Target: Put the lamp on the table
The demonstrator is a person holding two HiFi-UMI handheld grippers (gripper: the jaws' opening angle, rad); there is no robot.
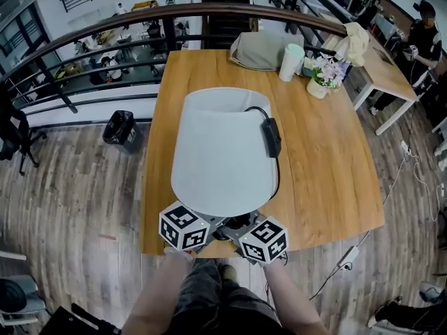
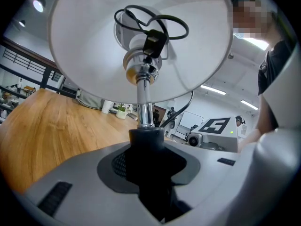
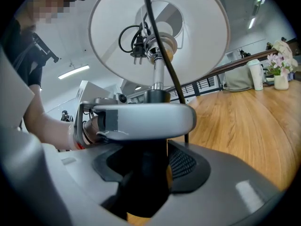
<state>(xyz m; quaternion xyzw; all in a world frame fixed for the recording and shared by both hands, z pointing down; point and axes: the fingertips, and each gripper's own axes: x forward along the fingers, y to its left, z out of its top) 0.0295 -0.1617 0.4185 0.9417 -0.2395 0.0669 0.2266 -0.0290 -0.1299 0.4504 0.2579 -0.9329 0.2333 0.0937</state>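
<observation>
Lamp upright at the table's near edge, clamped from both sides.
Lamp (image 1: 223,152): stem vertical, shade on top. Left gripper (image 2: 148,157) and right gripper (image 3: 141,171) grasp its black lower stem from opposite sides, equally near. Table (image 1: 335,180) stretches ahead and beneath; base contact unclear.

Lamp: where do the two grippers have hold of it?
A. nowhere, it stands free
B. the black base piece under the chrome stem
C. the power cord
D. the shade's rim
B: in their own views the left gripper and right gripper close on the lamp at its black base piece under the chrome stem; the shade sits above, clear of both.
</observation>
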